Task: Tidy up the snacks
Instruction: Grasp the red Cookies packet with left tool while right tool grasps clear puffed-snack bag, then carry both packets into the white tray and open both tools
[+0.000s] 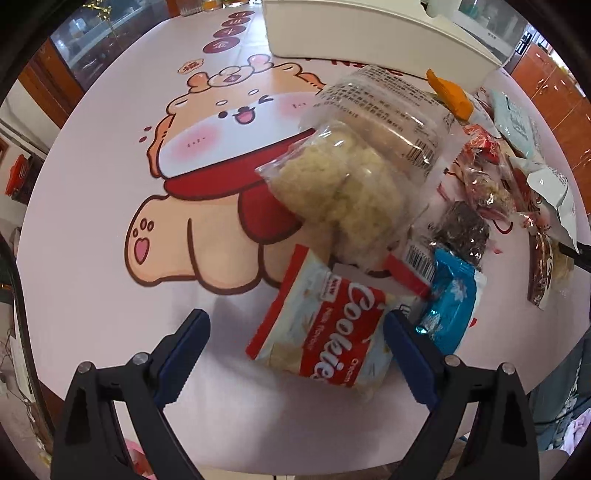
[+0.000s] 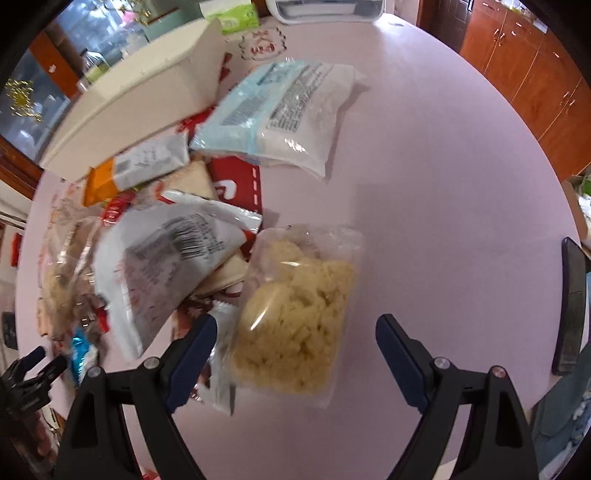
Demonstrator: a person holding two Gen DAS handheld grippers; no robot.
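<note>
**Snacks in a heap on the pink table**

The left gripper is spread wide and holds nothing. A red and white cookie pack lies between its blue fingers, flat on the table, near the table's front edge. The pack touches the right finger. Just beside it lies a small blue packet. Behind the cookie pack sits a clear bag of pale crumbly snack, and a second clear bag with black print leans on it. A dark chocolate snack in clear wrap lies next to them. More shiny red wrappers are piled toward the table's right edge. A white box stands at the far edge. A big cartoon bear is printed on the table top.

The right gripper is spread wide too and holds nothing. A clear bag of yellow crumbly snack lies between its fingers, closer to the left one. To the left of it is a white pouch with a barcode, tilted up on the pile. Farther back lies a light blue and white bag, flat on the table. An orange and white packet rests against the white box. A dark phone lies at the table's right edge. The left side of this view is blurry.
</note>
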